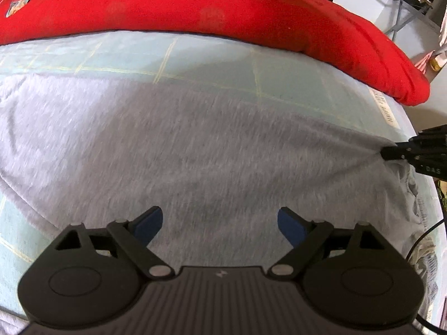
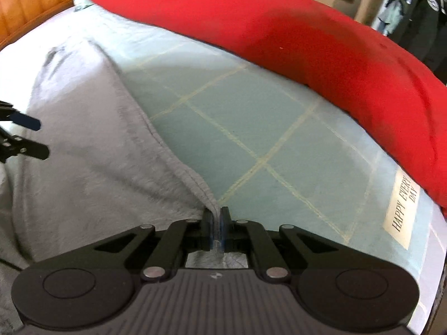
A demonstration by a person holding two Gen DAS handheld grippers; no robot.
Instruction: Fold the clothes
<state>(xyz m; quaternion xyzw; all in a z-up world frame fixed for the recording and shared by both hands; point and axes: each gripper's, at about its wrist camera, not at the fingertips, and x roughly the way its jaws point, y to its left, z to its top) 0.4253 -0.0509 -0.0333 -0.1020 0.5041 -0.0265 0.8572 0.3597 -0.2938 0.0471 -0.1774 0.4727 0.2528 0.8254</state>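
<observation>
Right tool (image 2: 215, 217) clamped on grey garment (image 2: 92, 167) hem near bed (image 2: 251, 128) edge; left tool (image 1: 220, 223) apart, empty above cloth. Next, likely: left grips, fold over.

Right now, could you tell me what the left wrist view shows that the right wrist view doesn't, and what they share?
Left wrist only: the wide spread of the grey garment and the right claw seen from the side, pinching its edge.
Right wrist only: the hem clamped between that claw's pads, the readable "HAPPY EVERY DAY" label, and the wooden headboard.
Both: the red shirt, the checked sheet, and the open left claw.
</observation>
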